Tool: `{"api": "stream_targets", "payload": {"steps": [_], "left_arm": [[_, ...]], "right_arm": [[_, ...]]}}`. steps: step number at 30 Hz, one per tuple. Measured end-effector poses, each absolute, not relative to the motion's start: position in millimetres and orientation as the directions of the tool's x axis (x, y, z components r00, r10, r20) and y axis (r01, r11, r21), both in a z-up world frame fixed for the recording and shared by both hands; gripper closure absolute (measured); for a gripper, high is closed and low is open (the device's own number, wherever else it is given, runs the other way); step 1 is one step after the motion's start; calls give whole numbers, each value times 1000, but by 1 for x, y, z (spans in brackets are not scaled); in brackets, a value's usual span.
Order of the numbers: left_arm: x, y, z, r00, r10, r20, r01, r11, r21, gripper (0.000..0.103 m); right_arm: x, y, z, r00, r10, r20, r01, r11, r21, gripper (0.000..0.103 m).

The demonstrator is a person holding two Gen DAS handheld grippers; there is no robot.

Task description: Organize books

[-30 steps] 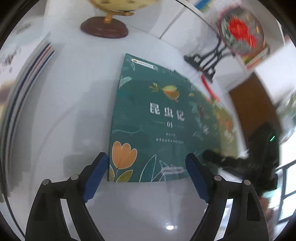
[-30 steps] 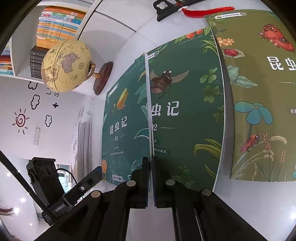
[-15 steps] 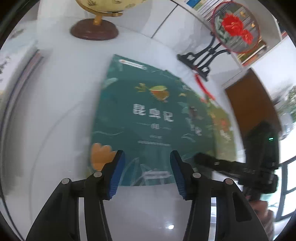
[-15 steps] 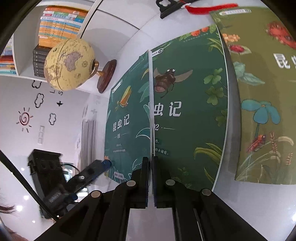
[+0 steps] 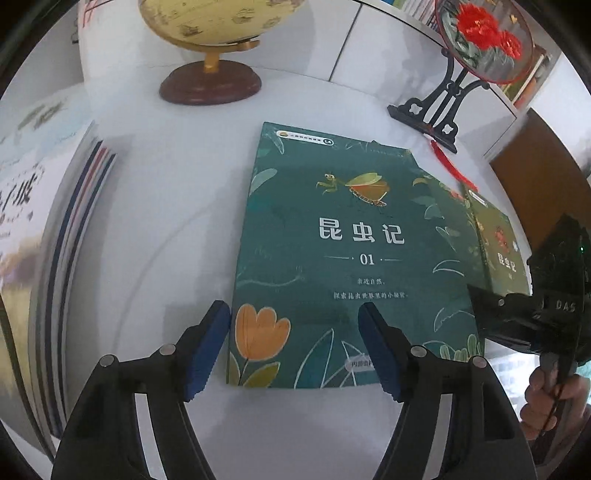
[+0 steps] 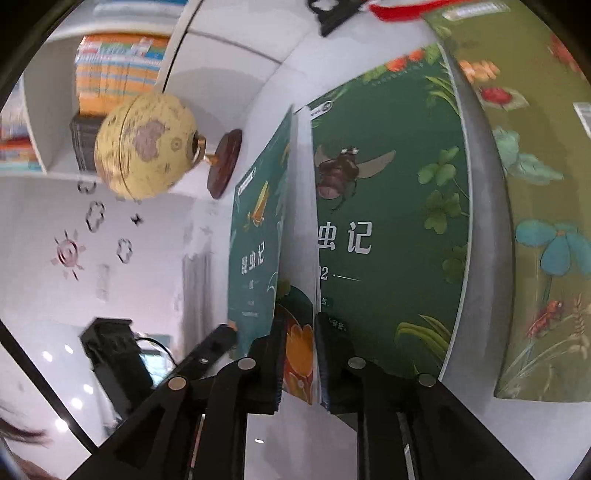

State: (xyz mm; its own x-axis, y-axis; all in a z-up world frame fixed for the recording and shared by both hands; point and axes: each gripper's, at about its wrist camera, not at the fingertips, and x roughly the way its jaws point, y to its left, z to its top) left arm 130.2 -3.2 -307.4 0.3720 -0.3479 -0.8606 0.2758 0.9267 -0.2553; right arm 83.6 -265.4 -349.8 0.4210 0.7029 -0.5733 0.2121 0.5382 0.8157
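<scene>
White desk (image 5: 155,206) carries three insect books side by side: teal book 01 (image 5: 332,258) in the middle of the left view, dark green book 02 (image 6: 402,229) right of it with its near edge under 01, olive book (image 6: 546,206) right of 02 and apart from it. Globe (image 5: 210,33) stands beyond book 01, fan stand (image 5: 439,110) beyond and right. Left claw (image 5: 295,343) released, hovering over 01's near left corner; right claw (image 6: 299,362) clenched on 01's right edge, lifting it off 02.
</scene>
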Motion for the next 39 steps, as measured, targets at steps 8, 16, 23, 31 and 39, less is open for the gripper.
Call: {"api": "stream_targets", "payload": {"steps": [8, 16, 23, 31, 39], "left_arm": [[133, -3, -304, 369, -365, -855, 279, 921, -273, 34], [136, -1, -304, 349, -383, -855, 303, 910, -284, 34], [136, 1, -304, 354, -380, -854, 301, 911, -281, 34], [136, 1, -304, 359, -378, -853, 305, 912, -275, 34], [135, 2, -305, 367, -368, -854, 310, 914, -260, 34]], "right_arm": [[74, -283, -353, 484, 725, -490, 239, 429, 871, 62], [90, -259, -336, 443, 740, -506, 120, 511, 851, 25], [98, -245, -333, 414, 756, -507, 51, 537, 842, 17], [89, -252, -321, 439, 816, -377, -38, 436, 899, 28], [92, -242, -347, 415, 803, -428, 48, 451, 891, 59]]}}
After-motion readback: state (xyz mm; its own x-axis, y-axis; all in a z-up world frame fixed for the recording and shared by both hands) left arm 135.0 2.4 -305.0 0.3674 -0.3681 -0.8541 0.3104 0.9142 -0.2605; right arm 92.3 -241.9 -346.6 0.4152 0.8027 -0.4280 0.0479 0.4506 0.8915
